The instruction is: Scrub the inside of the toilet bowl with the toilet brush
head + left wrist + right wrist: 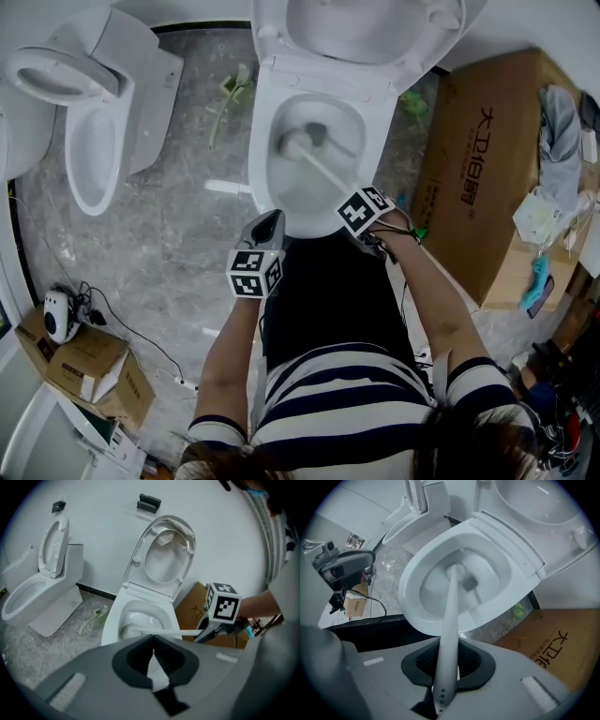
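Bottom center of the frame, right gripper (pixel 448 660) jaws clamp the toilet brush (pixel 451 616) near its handle end; seems light, stiff, slick. Left gripper (pixel 153 656) jaws closed, empty.

Dressed in a short-sleeved striped top (pixel 337 403), black and white, over black clothing (pixel 328 291) just behind the grippers. Grey moulded shells on left gripper (pixel 270 220) and right gripper (pixel 356 199); dark ribbed pads (pixel 468 660); white marker cubes (pixel 255 273) with black squares behind the jaws; thin black cable (pixel 386 242) trailing from the right one.
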`<state>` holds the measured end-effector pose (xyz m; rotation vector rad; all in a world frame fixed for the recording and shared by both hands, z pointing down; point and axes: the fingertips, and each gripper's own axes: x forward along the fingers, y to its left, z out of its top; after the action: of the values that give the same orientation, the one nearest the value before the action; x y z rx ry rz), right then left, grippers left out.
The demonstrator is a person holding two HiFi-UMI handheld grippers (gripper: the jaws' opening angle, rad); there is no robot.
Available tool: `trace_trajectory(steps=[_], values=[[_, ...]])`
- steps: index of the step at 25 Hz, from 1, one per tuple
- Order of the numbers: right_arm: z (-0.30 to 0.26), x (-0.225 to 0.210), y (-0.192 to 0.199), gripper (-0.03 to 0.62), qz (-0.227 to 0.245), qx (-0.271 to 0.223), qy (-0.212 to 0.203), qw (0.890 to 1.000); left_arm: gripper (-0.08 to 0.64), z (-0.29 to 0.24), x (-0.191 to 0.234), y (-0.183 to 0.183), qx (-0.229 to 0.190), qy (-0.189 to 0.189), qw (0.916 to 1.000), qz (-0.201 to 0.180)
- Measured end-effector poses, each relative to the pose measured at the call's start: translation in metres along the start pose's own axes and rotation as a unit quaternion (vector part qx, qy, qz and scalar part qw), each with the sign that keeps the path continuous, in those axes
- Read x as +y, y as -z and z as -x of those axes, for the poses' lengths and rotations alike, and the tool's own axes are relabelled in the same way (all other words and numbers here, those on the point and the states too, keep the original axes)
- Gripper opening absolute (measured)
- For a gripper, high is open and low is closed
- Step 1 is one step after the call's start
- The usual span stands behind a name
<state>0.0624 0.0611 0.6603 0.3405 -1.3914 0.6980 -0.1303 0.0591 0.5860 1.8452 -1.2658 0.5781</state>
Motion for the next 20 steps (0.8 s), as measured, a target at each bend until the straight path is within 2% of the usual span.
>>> trace_trajectory(steps=[7, 20], values=[[0.015, -0.006, -0.015, 0.061, 0.011, -0.027, 0.015, 0.999, 0.000, -0.002, 0.003, -0.005, -0.004, -0.008, 0.9999, 0.011], [0.019, -0.032, -0.037, 0.063, 0.007, -0.036, 0.042, 0.998, 0.000, -0.002, 0.008, -0.007, 0.001, -0.009, 0.9996, 0.025]])
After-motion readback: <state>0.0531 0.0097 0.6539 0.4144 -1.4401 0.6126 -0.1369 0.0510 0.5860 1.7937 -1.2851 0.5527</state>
